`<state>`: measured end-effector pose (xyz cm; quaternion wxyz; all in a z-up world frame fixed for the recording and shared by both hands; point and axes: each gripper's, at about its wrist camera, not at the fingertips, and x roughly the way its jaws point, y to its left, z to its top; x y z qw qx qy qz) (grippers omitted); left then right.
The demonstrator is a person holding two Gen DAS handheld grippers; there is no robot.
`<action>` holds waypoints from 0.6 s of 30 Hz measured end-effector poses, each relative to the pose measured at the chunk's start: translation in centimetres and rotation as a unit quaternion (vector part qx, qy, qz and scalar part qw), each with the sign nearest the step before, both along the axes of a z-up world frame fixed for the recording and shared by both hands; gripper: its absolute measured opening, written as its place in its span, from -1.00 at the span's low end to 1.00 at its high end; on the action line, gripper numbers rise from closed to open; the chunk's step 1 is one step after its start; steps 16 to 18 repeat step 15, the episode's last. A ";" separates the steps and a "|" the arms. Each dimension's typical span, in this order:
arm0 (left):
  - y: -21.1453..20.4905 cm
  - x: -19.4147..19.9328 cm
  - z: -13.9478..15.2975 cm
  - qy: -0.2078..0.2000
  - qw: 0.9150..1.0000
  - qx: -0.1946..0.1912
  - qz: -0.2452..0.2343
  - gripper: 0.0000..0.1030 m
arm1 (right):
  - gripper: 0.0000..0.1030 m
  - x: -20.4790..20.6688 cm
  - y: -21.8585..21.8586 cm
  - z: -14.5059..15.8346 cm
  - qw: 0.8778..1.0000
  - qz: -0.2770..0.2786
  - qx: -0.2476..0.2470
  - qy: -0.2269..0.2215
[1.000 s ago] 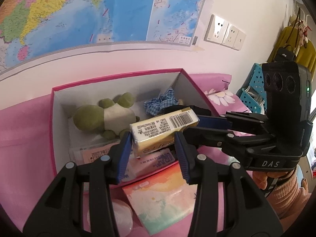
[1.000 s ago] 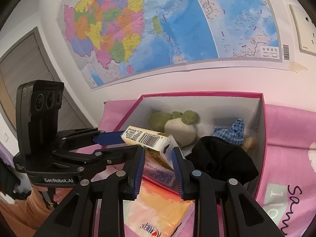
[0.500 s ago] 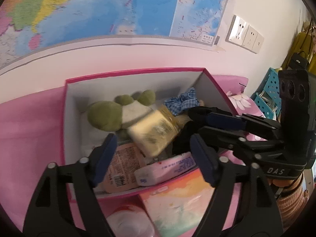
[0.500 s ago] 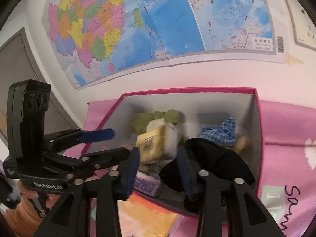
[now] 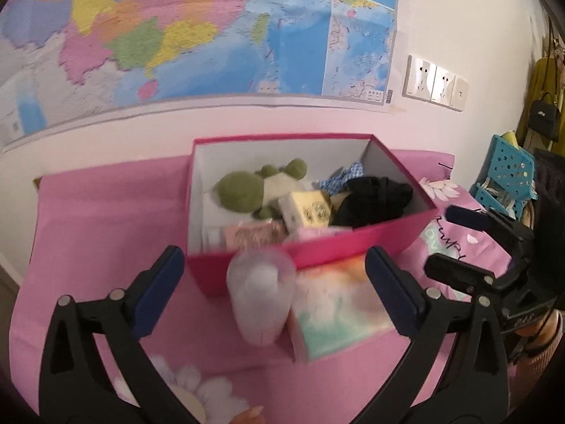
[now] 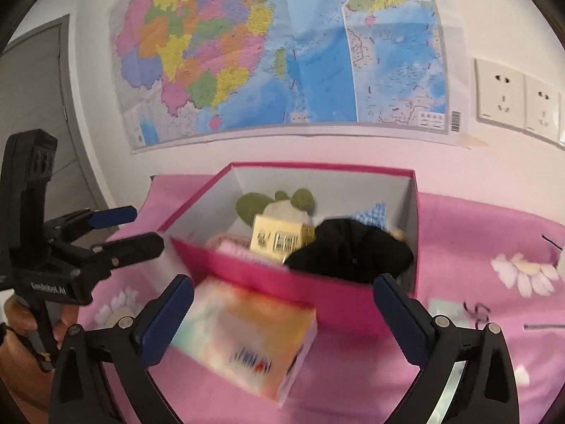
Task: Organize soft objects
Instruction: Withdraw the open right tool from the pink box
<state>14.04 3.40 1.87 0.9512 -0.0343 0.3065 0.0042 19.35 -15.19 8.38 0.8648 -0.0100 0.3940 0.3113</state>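
A pink open box stands on the pink cloth by the wall. Inside lie a green and white plush toy, a yellow tissue pack, a black cloth, a blue checked scrunchie and pink packs. My left gripper is open and empty, in front of the box. My right gripper is open and empty, also in front of the box. Each gripper shows in the other's view, the right one and the left one.
A pastel tissue box and a clear plastic bottle stand on the cloth just in front of the pink box. A wall map and sockets are behind. A blue perforated basket is at the right.
Both grippers have let go of the yellow tissue pack, which now lies in the box. Both have opened wide and pulled back from the box.
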 end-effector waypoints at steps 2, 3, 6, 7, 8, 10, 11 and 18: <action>-0.2 -1.2 -0.8 -0.003 1.000 0.002 0.010 0.99 | 1.00 -1.8 -0.4 -0.2 1.000 -0.009 -0.008 -0.013; -0.3 -1.8 -1.0 0.000 1.000 0.004 0.014 0.99 | 1.00 -2.5 -0.5 -0.3 1.000 -0.009 -0.011 -0.018; -1.0 -3.2 -2.1 0.014 1.000 0.010 0.019 0.99 | 1.00 -4.8 -0.7 -0.9 1.000 -0.002 -0.019 -0.015; -1.2 -3.6 -2.2 0.014 1.000 0.014 0.021 0.99 | 1.00 -5.5 -0.8 -1.1 1.000 0.000 -0.022 -0.013; -1.6 -4.1 -2.5 0.015 0.999 0.019 0.022 0.99 | 1.00 -5.9 -0.8 -1.2 1.000 0.002 -0.024 -0.011; -2.0 -5.0 -2.9 0.017 0.999 0.024 0.022 0.99 | 1.00 -6.9 -0.8 -1.7 1.000 0.006 -0.029 -0.003; -2.1 -5.4 -3.0 0.018 0.999 0.022 0.022 0.99 | 1.00 -7.3 -0.9 -1.9 1.000 0.008 -0.027 0.001; -2.5 -6.3 -3.9 0.033 0.999 0.010 0.024 0.99 | 1.00 -8.4 -0.8 -2.4 0.999 0.012 -0.029 0.011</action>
